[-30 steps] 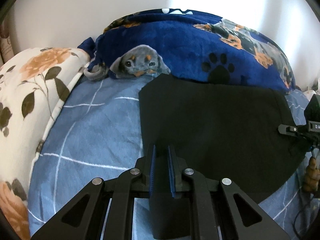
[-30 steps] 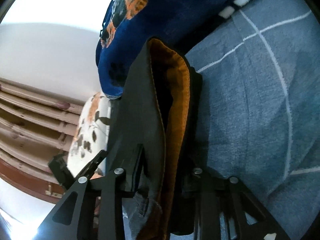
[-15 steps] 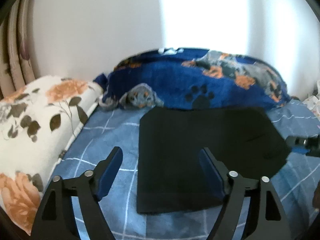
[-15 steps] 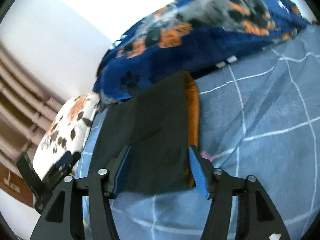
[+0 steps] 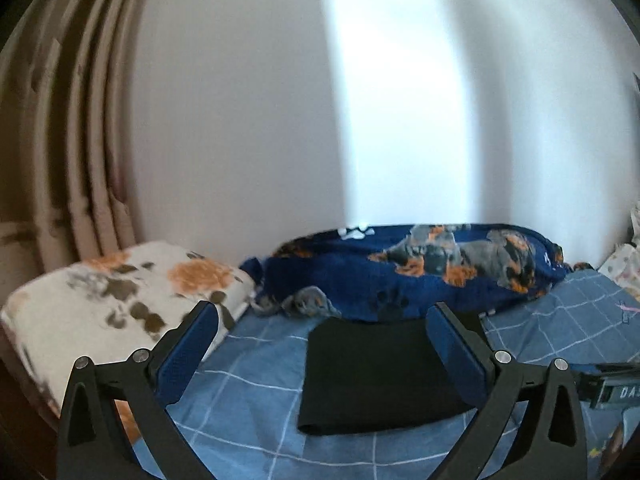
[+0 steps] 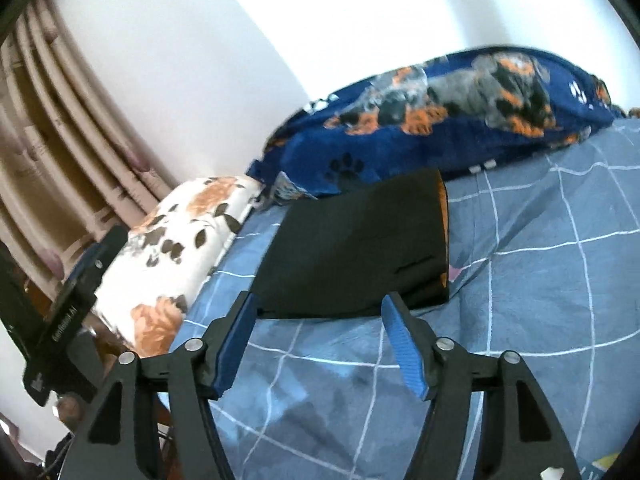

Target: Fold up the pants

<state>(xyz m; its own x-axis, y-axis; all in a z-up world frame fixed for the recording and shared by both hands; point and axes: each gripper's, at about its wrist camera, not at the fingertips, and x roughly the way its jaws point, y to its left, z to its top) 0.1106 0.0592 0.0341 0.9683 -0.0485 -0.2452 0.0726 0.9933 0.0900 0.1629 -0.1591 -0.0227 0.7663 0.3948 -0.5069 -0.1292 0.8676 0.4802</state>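
Black cloth, folded down to a compact rectangle: those are the black fabric pants with the orange lining (image 6: 352,248), lying flat on the blue checked bedsheet (image 6: 540,264), just in front of the navy dog-print fleece blanket (image 6: 440,120) and beside the white floral pillow (image 6: 180,240). Left tool (image 5: 322,354) is off the cloth with its jaws opening wide, nothing between them. Right tool (image 6: 318,346) too, jaws opening, only sheet showing in the gap. Both hang clear above the bed.

So where's the danger? The fold looks done, I'd say, but it's loose. See that orange edge peeking out along the right side: the layers aren't quite flush, and a soft mattress gives them room to slide. If a fingertip dips and catches the near edge, the top layer could flip open. Any tidying nudge risks shoving the bundle into that blanket and rumpling it.
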